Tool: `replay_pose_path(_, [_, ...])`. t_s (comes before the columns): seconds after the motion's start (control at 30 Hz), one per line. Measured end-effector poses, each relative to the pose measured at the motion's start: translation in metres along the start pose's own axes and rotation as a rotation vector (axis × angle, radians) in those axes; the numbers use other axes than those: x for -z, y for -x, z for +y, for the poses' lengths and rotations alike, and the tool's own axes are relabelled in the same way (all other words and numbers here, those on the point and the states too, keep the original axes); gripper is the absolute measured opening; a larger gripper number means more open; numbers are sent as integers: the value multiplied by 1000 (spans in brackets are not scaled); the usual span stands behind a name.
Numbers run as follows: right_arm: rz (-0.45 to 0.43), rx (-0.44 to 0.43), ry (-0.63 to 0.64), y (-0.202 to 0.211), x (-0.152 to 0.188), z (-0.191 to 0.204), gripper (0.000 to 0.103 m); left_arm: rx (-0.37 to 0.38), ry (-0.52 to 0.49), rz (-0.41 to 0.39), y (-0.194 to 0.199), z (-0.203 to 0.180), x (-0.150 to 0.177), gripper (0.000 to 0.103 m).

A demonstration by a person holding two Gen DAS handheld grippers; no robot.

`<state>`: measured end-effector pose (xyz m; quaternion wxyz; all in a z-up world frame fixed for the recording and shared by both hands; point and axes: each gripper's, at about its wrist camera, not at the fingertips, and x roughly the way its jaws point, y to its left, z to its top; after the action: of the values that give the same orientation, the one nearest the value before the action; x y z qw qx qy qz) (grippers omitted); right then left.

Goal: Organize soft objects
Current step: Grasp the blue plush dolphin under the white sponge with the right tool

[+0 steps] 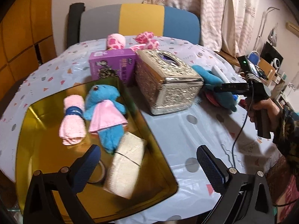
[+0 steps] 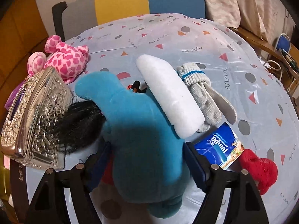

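Straddling the teal plush (image 2: 142,140), the right tool (image 2: 147,164) seemingly grips.

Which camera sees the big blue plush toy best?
The right wrist view: the blue plush toy fills the middle, sitting between the right gripper fingers. The left wrist view shows only part of it, behind the silver tissue box.

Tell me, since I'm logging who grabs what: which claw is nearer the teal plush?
Right. The right claw straddles the teal plush; the left claw hangs open over the gold tray, far from it.
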<state>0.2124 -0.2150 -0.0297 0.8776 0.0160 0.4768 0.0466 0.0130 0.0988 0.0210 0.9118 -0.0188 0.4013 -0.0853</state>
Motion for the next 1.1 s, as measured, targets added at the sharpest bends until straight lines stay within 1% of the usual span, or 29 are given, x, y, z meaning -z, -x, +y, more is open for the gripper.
replay_pose_path(0.07, [0, 8, 25, 3, 3, 2, 66, 23, -7, 7, -1, -4, -1, 103])
replay_pose_path(0.1, [2, 10, 29, 5, 3, 2, 64, 31, -14, 7, 0, -7, -1, 103])
replay_pose_path(0.17, [22, 11, 29, 8, 7, 3, 63, 48, -32, 2, 3, -12, -3, 103])
replay_pose_path(0.3, [49, 16, 48, 28, 18, 5, 62, 50, -77, -24, 10, -21, -10, 103])
replay_pose_path(0.37, [53, -6, 41, 44, 27, 3, 62, 52, -98, -42, 12, -24, -14, 103])
replay_pose_path(0.47, [59, -72, -5, 68, 39, -8, 61, 67, -122, -63, 14, -31, -20, 103])
replay_pose_path(0.5, [72, -78, -10, 72, 43, -11, 61, 70, -129, -66, 14, -33, -21, 103])
replay_pose_path(0.57, [129, -56, 23, 74, 51, -13, 61, 86, -152, -63, 11, -39, -25, 103])
replay_pose_path(0.67, [188, -5, 63, 72, 61, -13, 62, 99, -181, -67, 9, -50, -30, 103])
replay_pose_path(0.8, [215, 69, 83, 77, 68, -24, 62, 118, -212, -74, 9, -63, -35, 103])
replay_pose_path(0.87, [233, 89, 117, 83, 72, -29, 62, 117, -248, -77, 9, -70, -37, 103])
replay_pose_path(0.97, [274, 61, 165, 86, 80, -40, 66, 122, -292, -80, 4, -80, -43, 102])
replay_pose_path(1.03, [294, 39, 143, 82, 83, -50, 67, 127, -322, -82, 0, -89, -49, 102])
replay_pose_path(1.1, [300, 1, 88, 78, 86, -62, 68, 143, -365, -86, -3, -101, -56, 102])
